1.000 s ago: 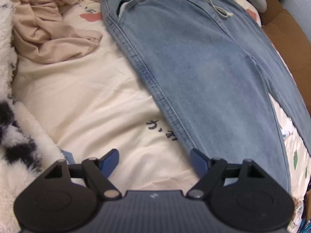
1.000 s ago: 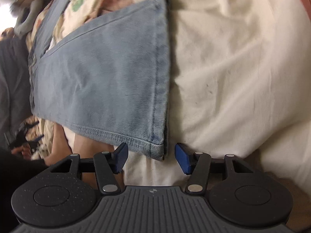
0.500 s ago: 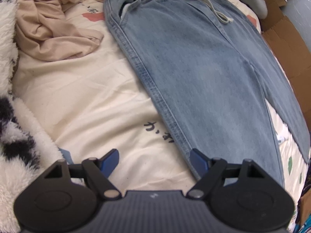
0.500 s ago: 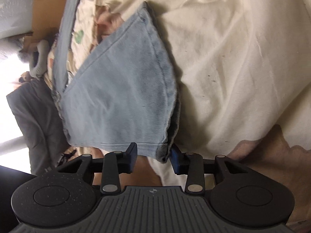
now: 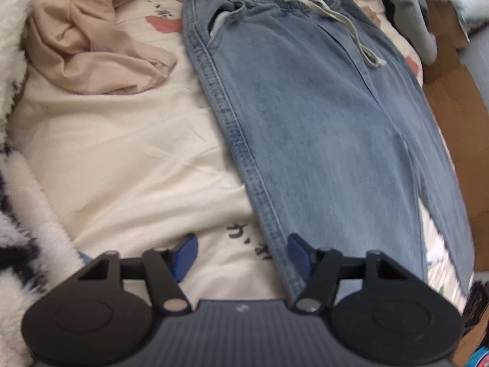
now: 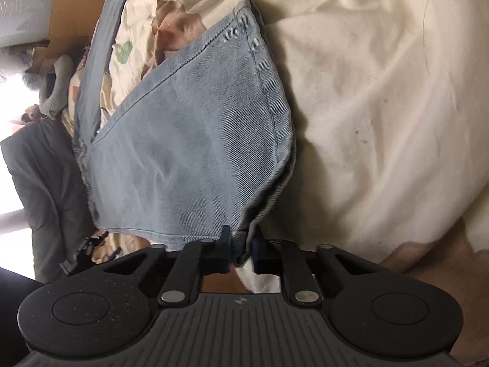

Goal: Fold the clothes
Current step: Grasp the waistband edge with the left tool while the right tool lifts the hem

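Light blue jeans (image 5: 318, 116) with an elastic waist and a white drawstring (image 5: 345, 27) lie flat on a cream bedsheet (image 5: 128, 159), waist at the far end. My left gripper (image 5: 241, 252) is open and empty, hovering by the left leg's outer seam. In the right wrist view my right gripper (image 6: 241, 244) is shut on the corner of a jeans leg hem (image 6: 241, 237), and that leg end (image 6: 195, 140) is lifted off the sheet (image 6: 382, 91).
A crumpled beige garment (image 5: 88, 39) lies at the far left. A black-and-white fluffy blanket (image 5: 15, 214) runs along the left edge. Cardboard (image 5: 452, 98) and a grey item (image 5: 412, 21) border the right side of the bed.
My right gripper closed on the hem corner and raised the leg end, which now bulges. My left gripper drew back a little from the jeans, staying open.
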The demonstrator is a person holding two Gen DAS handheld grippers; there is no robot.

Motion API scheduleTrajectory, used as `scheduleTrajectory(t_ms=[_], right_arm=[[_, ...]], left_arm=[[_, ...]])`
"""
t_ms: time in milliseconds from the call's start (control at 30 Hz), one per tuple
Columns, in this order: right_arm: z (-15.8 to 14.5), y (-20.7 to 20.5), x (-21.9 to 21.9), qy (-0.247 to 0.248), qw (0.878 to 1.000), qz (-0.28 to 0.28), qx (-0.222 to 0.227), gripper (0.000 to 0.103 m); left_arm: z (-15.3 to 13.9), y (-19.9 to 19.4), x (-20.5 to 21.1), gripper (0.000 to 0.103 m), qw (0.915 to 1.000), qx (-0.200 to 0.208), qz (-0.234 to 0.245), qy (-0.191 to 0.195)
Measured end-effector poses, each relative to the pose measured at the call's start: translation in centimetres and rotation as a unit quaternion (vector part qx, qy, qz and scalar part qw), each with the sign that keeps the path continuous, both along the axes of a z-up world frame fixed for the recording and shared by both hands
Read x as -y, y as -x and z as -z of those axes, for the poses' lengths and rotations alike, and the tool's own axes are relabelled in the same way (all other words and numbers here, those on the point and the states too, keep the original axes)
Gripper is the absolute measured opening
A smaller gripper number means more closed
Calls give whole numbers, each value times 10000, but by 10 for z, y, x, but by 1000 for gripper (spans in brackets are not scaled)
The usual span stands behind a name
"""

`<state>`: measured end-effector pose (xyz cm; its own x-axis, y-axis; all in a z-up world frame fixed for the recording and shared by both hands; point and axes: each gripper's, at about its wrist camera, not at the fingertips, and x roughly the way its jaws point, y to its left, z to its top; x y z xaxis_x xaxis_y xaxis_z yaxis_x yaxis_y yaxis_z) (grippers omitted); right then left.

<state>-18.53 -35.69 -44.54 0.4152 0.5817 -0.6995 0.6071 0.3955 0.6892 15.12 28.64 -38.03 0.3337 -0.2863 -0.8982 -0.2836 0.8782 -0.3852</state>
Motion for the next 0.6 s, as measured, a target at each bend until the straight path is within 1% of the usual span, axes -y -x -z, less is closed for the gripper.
scheduleTrajectory(t_ms=[100,167,200,233,300,333,367,433,500,600], right_arm=[[-10,0,5,140,9999,-50,77,9],[-18,0,9,217,9997,-70,131,9],[-23,0,11,242,9995,-82,167,9],[-28,0,12,268,9994,-97,202,9],[-37,-3,14,335,9989,-180,272,9],[-42,-4,16,328,9987,-225,316,9],[-46,-5,17,316,9985,-261,358,9],[-51,-5,22,185,9989,-171,391,9],[-55,-5,30,89,9991,-44,416,8],[-66,-9,34,112,9984,13,548,8]], left_arm=[[5,-6,-6,49,9985,41,-426,327],[7,-9,-6,47,9972,92,-606,435],[8,-11,-6,44,9965,111,-677,471],[10,-12,-6,37,9962,114,-713,485],[13,-15,-7,29,9959,110,-756,488],[14,-16,-7,25,9957,108,-779,493],[14,-17,-8,23,9954,108,-809,500],[12,-18,-11,16,9939,149,-929,568],[8,-17,-16,11,9915,259,-1068,696],[0,-21,-21,11,9897,391,-1123,802]])
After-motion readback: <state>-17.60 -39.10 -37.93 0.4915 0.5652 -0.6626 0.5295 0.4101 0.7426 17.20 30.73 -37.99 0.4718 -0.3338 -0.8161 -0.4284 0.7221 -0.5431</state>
